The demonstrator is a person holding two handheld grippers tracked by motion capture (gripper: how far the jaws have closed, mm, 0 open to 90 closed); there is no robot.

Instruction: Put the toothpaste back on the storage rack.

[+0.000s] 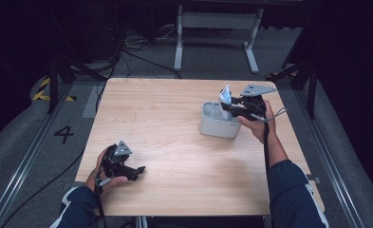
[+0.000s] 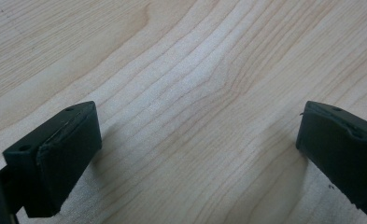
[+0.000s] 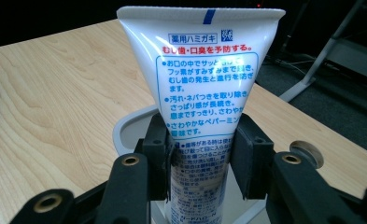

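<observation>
A white toothpaste tube (image 3: pixel 204 70) with blue and red Japanese print stands upright, crimped end up, over a pale grey holder (image 3: pixel 130 126). My right gripper (image 3: pixel 202 151) is shut on the tube's lower half, one black pad on each side. From the high view, the tube (image 1: pixel 226 94) pokes up above the grey holder (image 1: pixel 217 124) at the table's right, with the right gripper (image 1: pixel 234 108) held over the holder. My left gripper (image 1: pixel 139 170) rests near the table's front left, open, with bare wood between its pads (image 2: pixel 64 154).
The wooden table (image 1: pixel 174 137) has wide bare room in its middle and left. Beyond its far edge stand a white frame (image 1: pixel 217 28) and cables on the floor. A round metal fitting (image 3: pixel 307 151) sits on the table beside the holder.
</observation>
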